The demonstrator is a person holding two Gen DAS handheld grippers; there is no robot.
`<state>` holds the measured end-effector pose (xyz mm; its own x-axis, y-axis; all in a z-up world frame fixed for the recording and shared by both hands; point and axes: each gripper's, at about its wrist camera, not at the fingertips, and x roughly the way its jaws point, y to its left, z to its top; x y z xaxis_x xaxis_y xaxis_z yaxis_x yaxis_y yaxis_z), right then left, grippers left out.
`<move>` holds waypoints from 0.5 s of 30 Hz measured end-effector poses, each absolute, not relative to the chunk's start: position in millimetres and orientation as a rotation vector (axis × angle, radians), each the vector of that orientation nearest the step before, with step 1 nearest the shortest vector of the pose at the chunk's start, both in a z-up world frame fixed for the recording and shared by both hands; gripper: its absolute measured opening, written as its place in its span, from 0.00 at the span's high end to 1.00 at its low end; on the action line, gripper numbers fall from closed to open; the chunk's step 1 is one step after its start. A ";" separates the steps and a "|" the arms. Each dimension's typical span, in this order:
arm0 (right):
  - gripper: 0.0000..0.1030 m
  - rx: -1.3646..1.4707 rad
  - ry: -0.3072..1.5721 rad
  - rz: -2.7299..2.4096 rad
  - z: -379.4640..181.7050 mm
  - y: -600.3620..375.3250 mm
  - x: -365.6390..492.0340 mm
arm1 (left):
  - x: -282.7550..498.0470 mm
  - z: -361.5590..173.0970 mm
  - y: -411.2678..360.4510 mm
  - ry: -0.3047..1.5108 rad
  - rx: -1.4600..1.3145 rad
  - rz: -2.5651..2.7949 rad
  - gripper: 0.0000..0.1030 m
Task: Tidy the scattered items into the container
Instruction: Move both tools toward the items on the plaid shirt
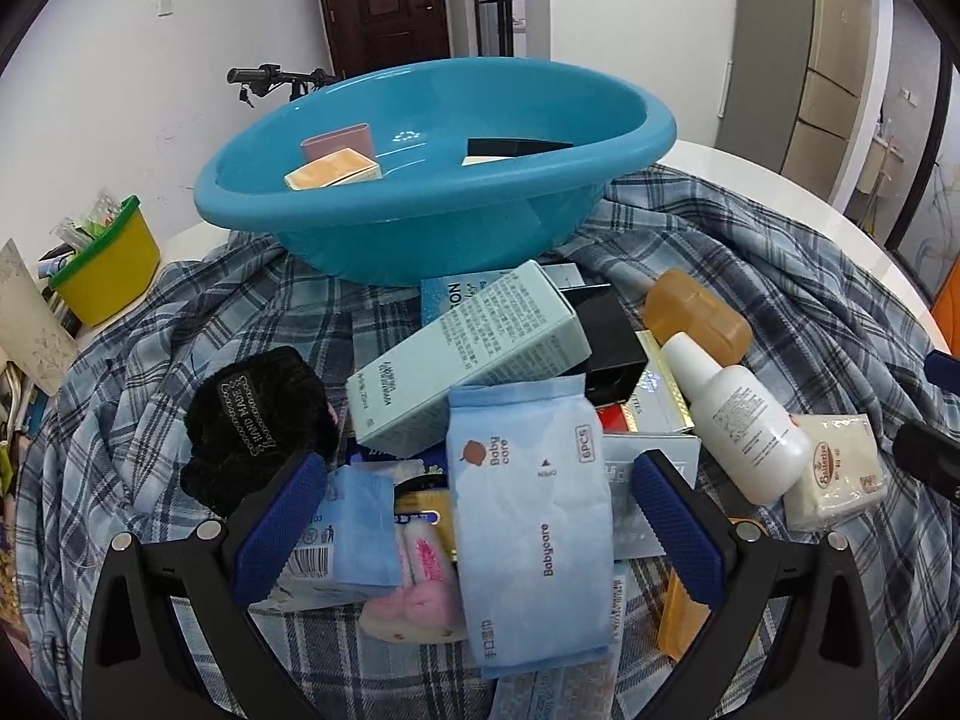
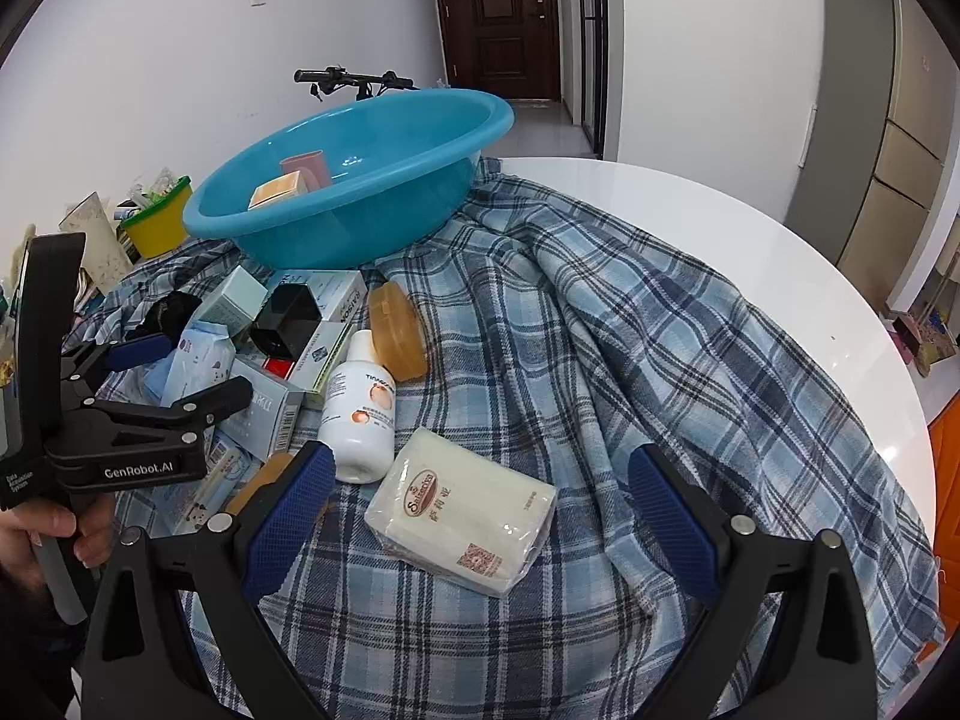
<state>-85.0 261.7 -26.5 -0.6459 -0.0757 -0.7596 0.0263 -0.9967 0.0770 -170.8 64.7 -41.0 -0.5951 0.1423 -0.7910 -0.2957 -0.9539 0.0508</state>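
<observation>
The blue basin point(image 1: 432, 228) point(image 2: 360, 228) stands at the back of the plaid cloth and holds a pink cup point(image 1: 339, 141), an orange box point(image 1: 333, 171) and a black box point(image 1: 510, 150). In front of it lies a pile of toiletries. My left gripper point(image 1: 480, 468) point(image 2: 207, 365) is open over the pile, its fingers on either side of a blue Babycare wipes pack point(image 1: 528, 516). My right gripper point(image 2: 483, 459) is open, with a white tissue pack point(image 2: 462, 510) point(image 1: 840, 468) lying between its fingers. Beside it are a white bottle point(image 2: 360, 414) point(image 1: 744, 420) and an amber soap point(image 2: 396, 330) point(image 1: 696, 315).
The pile also has a pale teal box point(image 1: 468, 360), a black scrunchie point(image 1: 258, 426) and a black box point(image 1: 612, 342). A yellow tub point(image 1: 108, 264) point(image 2: 159, 225) sits at the far left. The plaid cloth point(image 2: 600, 360) covers a round white table point(image 2: 780, 252). A hand point(image 2: 48, 528) holds the left gripper.
</observation>
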 end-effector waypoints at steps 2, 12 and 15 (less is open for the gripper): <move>0.05 1.296 -0.090 -2.798 -26.3 261.4 -84.4 | -167.7 -40.2 66.8 0.268 -1.238 2.584 0.03; 0.05 1.280 -0.088 -2.814 -21.4 265.6 -85.5 | -162.0 -31.7 63.2 0.227 -1.220 2.489 0.54; 0.05 1.284 -0.100 -2.814 -23.0 267.3 -84.9 | -156.3 -30.5 61.0 0.254 -1.211 2.497 0.55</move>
<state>-84.9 267.3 -23.0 -0.6547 -0.0692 -0.7527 0.0158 -0.9968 0.0780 -156.3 61.0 -30.5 -0.5714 0.2348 -0.7863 -0.3881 -0.9216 0.0068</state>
